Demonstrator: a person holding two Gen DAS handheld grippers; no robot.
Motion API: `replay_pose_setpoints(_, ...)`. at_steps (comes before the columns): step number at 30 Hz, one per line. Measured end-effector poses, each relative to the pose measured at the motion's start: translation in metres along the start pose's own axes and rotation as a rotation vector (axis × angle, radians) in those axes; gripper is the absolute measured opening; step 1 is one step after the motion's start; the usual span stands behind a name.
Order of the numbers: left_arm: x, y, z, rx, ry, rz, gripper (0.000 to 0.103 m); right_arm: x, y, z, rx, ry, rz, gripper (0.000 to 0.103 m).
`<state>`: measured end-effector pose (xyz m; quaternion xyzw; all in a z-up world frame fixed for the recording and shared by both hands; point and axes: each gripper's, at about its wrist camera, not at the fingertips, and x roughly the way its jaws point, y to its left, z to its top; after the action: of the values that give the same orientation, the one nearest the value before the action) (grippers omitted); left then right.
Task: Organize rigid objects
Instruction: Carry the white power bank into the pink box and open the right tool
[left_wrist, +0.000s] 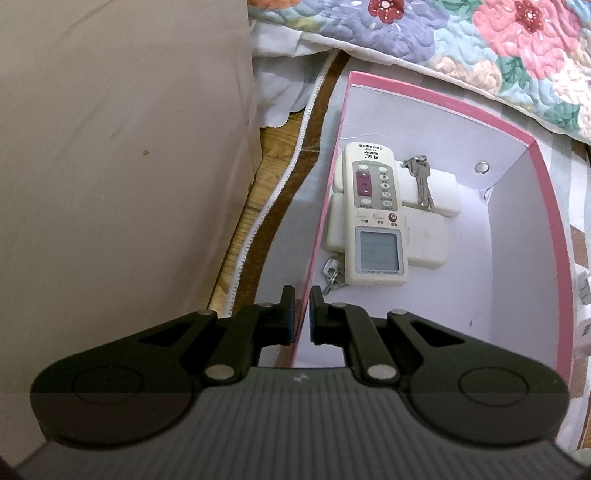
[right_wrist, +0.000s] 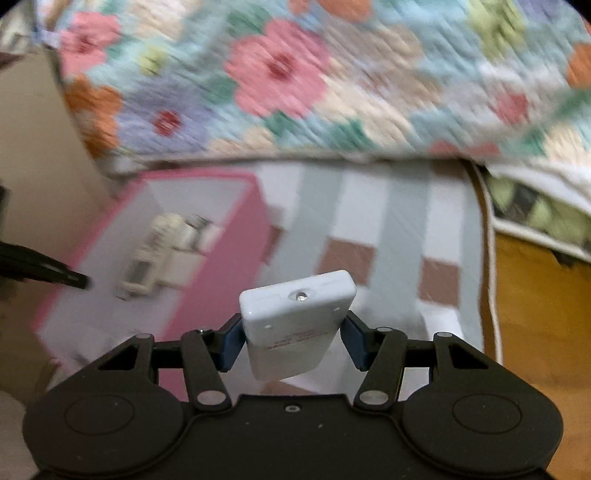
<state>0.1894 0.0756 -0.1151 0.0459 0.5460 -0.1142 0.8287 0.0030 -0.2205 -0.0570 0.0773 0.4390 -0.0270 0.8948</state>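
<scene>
Ahead of the left tongs (left_wrist: 302, 314), nipped shut on the pink box (left_wrist: 517, 136) wall, lie a remote (left_wrist: 375, 218) and keys (left_wrist: 421, 181), already stowed. Right tongs (right_wrist: 293, 338) grip a white remote (right_wrist: 295, 321), box ahead-left; that probably remains.

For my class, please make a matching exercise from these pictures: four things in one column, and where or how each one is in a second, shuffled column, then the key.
Things
1. air-conditioner remote
2. keys
3. white remote
4. left hand-held gripper

States
A. gripped by the right hand-held gripper
B. clamped on the wall of the pink box
C. lying on a white block in the box
D. lying in the box, screen nearest the camera

Pairs: 1-D, 2-C, 3-A, 4-B
</scene>
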Motion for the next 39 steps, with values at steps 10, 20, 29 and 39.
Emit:
replay_pose_setpoints(10,-0.001,0.001,0.000,-0.007,0.000,-0.005,0.007,-0.039,0.024,0.032,0.091,-0.049,0.309,0.061)
replay_pose_setpoints(20,0.000,0.003,-0.001,-0.010,0.002,-0.015,0.007,-0.022,0.070,0.020,-0.058,0.039,0.345,0.061)
replay_pose_setpoints(29,0.001,0.006,-0.001,-0.023,0.004,-0.035,0.007,-0.003,0.097,0.011,-0.219,0.092,0.310,0.061)
replay_pose_setpoints(39,0.001,0.006,-0.002,-0.021,0.001,-0.036,0.007,0.013,0.143,0.014,-0.497,0.222,0.105,0.061)
